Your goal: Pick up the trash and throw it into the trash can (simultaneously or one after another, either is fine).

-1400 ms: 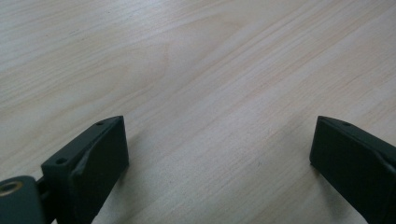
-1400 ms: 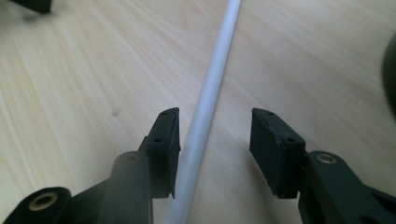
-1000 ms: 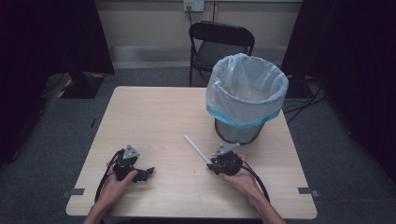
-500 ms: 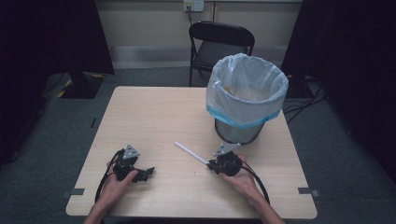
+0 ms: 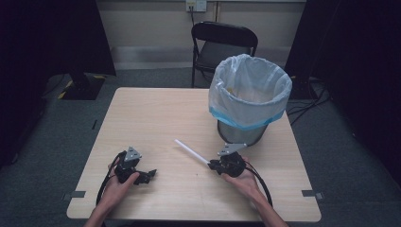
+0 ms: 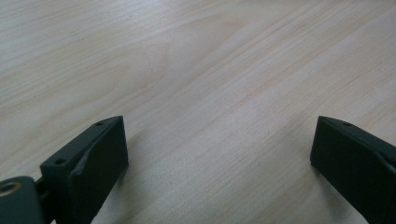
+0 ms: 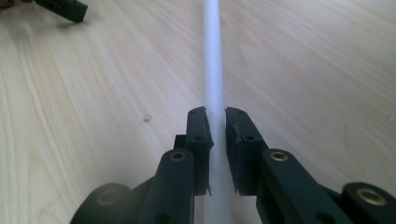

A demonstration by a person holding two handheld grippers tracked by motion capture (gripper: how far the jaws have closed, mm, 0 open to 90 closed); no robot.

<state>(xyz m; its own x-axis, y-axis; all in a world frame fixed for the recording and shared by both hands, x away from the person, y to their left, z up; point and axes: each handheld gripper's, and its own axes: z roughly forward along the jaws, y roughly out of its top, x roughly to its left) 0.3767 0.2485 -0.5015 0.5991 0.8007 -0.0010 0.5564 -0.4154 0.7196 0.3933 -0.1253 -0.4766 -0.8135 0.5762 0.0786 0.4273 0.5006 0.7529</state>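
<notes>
— Looking at the lower middle of the high view, what has the right gripper (image 5: 213, 164) got?

— Its jaws are clamped on one end of a white plastic tube (image 5: 191, 152), which juts up and left over the wooden table (image 5: 156, 113). In the right gripper view the tube (image 7: 214, 70) runs straight up the frame from between the two black fingers (image 7: 199, 140), pinched squarely.

— How should the person carry it well?

— Probably by keeping the pinch firm, since the tube is gripped at its end and its long free length could swing or slip. Lifting it clear of the wood before turning toward the lined waste bin (image 5: 249, 97), upper right, would likely avoid catching the rim.

— And the poses?

— The right hand (image 5: 241, 177) lies low, just below the bin, gripper pointing left. The left gripper (image 5: 146, 176), lower left, rests on the table with jaws wide apart and nothing between them; the left gripper view shows bare wood.
</notes>
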